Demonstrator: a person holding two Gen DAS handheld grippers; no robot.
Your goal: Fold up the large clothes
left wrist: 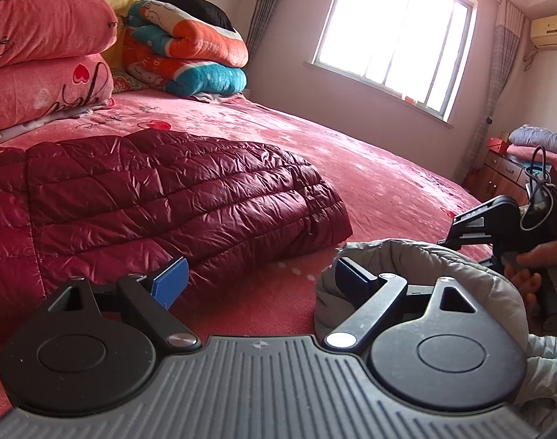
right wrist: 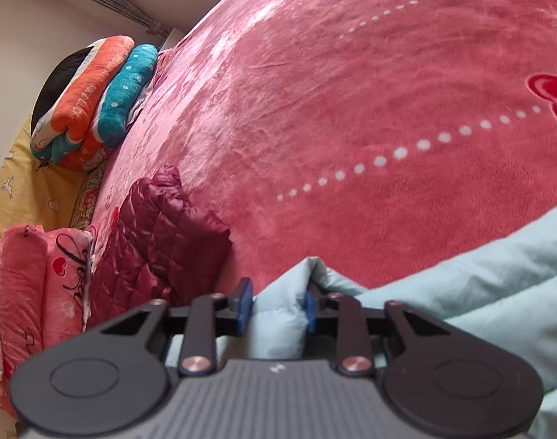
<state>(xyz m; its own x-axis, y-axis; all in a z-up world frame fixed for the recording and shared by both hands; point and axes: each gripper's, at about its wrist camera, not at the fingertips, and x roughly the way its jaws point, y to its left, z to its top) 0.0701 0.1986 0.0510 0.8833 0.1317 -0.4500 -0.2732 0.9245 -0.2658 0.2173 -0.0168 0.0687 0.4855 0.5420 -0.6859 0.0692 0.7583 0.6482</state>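
Pale blue padded garment (right wrist: 479, 285) lies at the near edge of the pink bed (right wrist: 351, 91), and a fold of it is pinched between the pads of the right gripper (right wrist: 276, 309). Beside it the left gripper (left wrist: 260, 278) is spread wide with nothing between the fingers, its right finger against the garment's grey collar (left wrist: 424, 256). Further off a folded maroon quilted jacket (left wrist: 150, 190) rests on the bed.

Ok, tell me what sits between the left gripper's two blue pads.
Nothing is held: in the left wrist view, only bare pink bedspread shows between the left gripper's pads, with the grey garment behind the right-hand pad.

L gripper (left wrist: 262, 278) jaws wide, nothing pinched. R gripper (right wrist: 278, 309) angled down, pads clamped on fabric fold; hand (left wrist: 534, 267) on handle.
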